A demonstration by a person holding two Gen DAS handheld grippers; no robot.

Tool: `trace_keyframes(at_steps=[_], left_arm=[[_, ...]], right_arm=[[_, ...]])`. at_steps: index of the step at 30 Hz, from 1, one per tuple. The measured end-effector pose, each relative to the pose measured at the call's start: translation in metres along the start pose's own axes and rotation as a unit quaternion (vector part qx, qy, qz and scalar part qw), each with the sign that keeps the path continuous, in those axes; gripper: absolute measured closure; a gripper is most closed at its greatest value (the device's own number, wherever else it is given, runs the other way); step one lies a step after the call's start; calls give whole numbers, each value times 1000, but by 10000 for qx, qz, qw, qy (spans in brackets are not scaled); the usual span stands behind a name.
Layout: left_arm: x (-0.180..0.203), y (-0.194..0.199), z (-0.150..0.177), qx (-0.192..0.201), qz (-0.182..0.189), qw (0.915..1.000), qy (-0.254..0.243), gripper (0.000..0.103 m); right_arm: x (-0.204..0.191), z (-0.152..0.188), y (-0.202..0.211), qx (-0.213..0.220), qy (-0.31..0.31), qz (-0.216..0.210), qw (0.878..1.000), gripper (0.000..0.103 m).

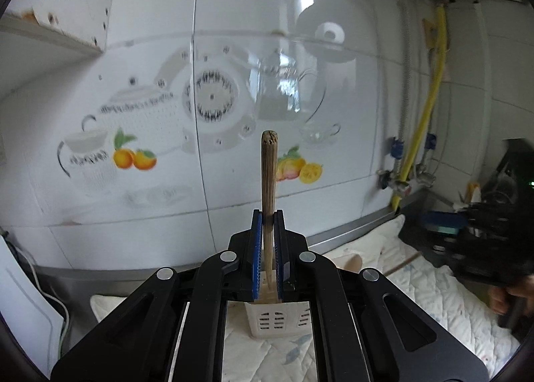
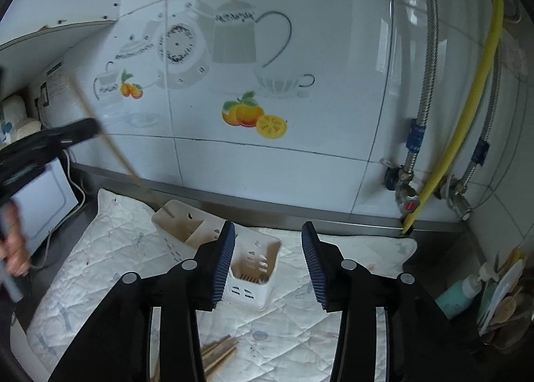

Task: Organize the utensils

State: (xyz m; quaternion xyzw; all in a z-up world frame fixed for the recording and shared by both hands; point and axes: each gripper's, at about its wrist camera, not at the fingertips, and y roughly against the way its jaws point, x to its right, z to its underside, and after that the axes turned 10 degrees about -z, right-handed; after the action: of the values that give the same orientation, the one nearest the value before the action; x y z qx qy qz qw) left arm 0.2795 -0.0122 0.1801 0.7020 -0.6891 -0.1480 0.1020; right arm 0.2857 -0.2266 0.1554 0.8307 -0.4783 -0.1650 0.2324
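My left gripper (image 1: 268, 215) is shut on a wooden chopstick (image 1: 269, 175) that points up; its lower end goes into a white slotted holder (image 1: 277, 318) below. In the right wrist view the chopstick (image 2: 110, 145) slants down from the left gripper (image 2: 80, 130) into the cream holder (image 2: 187, 225). My right gripper (image 2: 268, 235) is open and empty above a second white holder (image 2: 255, 268) that has chopsticks inside. Several loose chopsticks (image 2: 218, 357) lie on the quilted mat (image 2: 110, 248) in front.
A tiled wall with teapot and fruit decals (image 2: 253, 115) stands behind the steel counter edge. A yellow hose (image 2: 467, 115) and valves (image 2: 409, 198) are at the right. A bottle and utensil jar (image 2: 500, 302) stand far right. A white appliance (image 2: 43, 205) is at the left.
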Motion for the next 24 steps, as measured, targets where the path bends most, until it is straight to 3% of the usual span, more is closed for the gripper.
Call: trace_keyframes(at_steps=[7, 12, 20, 24], left_arm=[[-6, -35, 21, -453, 11, 9987, 232, 97], [-8, -42, 30, -574, 16, 9980, 266, 97], [-7, -8, 28, -375, 58, 9989, 264, 93], [-5, 20, 39, -306, 42, 9993, 215, 81]], right_arm=[[-11, 37, 37, 236, 62, -102, 9997, 60], [-17, 75, 52, 209, -90, -229, 9995, 59], [-32, 147, 53, -204, -261, -327, 9989, 60], [-41, 186, 48, -487, -427, -461, 9968, 60]])
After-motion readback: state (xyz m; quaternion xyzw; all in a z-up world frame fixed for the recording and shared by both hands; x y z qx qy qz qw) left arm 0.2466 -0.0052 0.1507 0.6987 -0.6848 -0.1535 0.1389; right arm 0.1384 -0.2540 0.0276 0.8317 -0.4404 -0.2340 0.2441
